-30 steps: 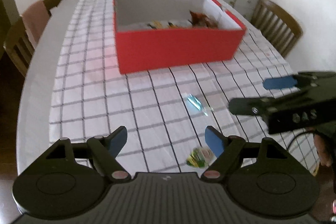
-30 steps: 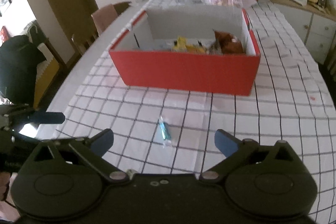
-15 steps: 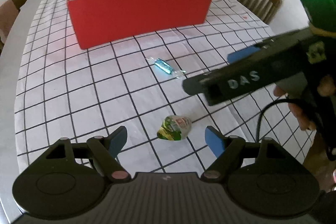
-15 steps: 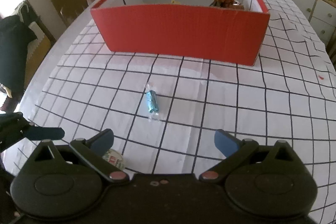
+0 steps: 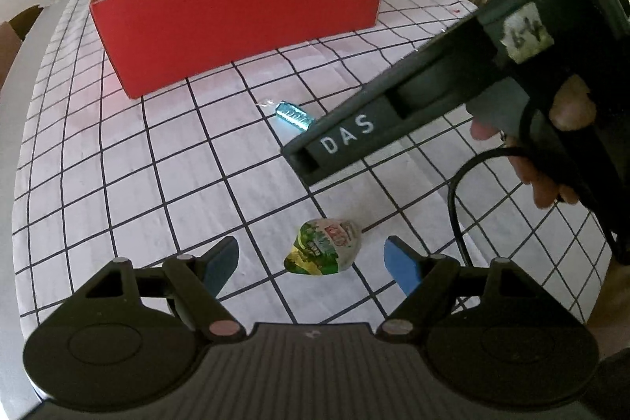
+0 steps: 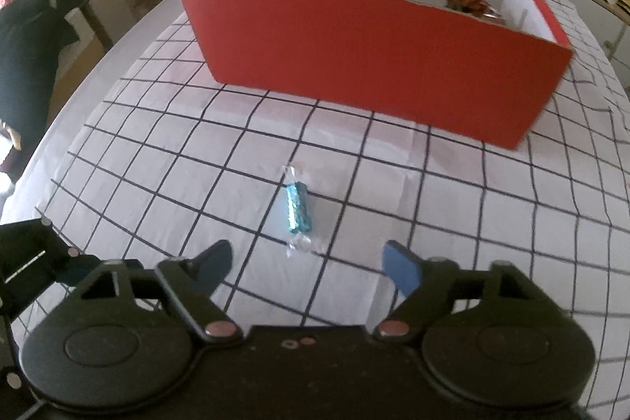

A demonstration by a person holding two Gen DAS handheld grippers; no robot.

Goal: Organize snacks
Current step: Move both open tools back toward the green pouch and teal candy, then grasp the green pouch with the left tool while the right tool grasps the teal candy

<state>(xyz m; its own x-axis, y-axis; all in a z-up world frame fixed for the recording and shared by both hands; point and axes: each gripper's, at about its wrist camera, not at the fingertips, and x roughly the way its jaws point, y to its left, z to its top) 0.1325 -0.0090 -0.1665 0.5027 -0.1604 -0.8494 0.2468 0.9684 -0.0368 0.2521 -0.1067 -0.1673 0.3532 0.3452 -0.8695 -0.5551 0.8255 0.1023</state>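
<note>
Green-wrapped snack (image 5: 323,247) sits on the checked tablecloth (image 5: 130,184) between the left gripper (image 5: 313,260) pads, untouched, jaws wide; only that cam shows it. Right gripper (image 6: 307,262) is closing, nothing pinched, blue candy (image 6: 297,209) just ahead. Farther back, only the right cam peeks inside the red box (image 6: 366,58): brown wrappers (image 6: 466,2).

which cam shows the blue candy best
The right wrist view: the blue candy lies whole on the checked cloth, both clear twisted ends visible. In the left wrist view the right gripper's body covers one end of it.
</note>
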